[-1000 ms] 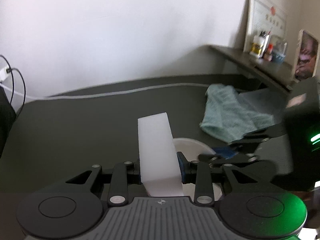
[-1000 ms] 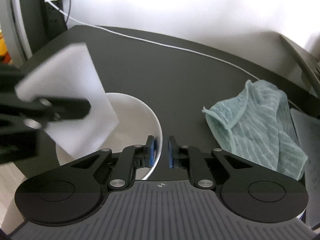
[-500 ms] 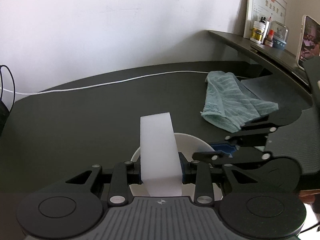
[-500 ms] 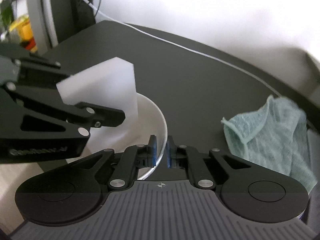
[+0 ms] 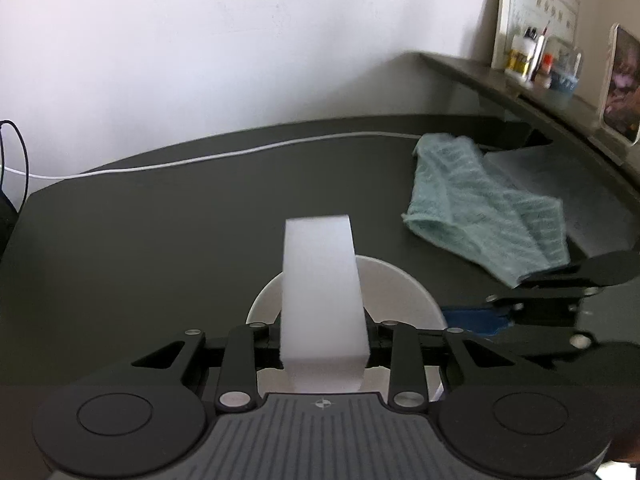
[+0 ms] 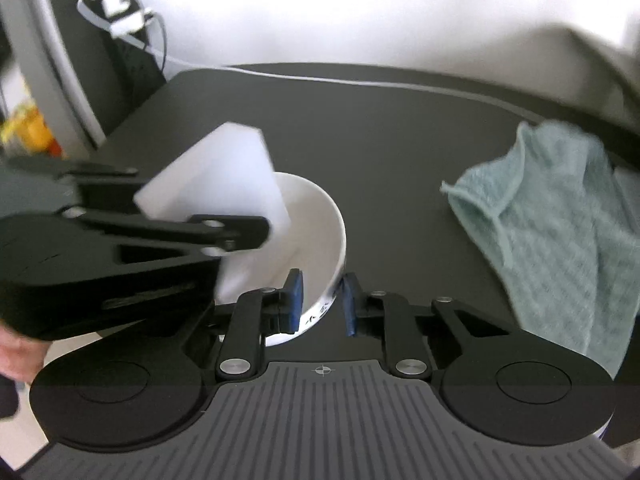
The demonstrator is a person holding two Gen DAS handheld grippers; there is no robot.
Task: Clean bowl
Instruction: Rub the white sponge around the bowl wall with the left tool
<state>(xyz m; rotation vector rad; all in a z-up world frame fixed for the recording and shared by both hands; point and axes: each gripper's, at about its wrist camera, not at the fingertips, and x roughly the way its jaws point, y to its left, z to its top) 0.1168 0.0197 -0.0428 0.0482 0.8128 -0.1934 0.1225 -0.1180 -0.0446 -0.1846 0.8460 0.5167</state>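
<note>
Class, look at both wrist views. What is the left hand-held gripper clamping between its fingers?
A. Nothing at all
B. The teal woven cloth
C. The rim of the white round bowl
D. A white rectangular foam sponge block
D: the left hand-held gripper is closed on the white rectangular foam sponge block, held over the white round bowl, while the teal woven cloth lies apart on the dark table.

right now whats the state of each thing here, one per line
left tongs: shut on the sponge
sponge: upright, over the bowl
right tongs: open, straddling the bowl's rim
bowl: upright on the desk
towel: crumpled, lying apart from the bowl
</note>
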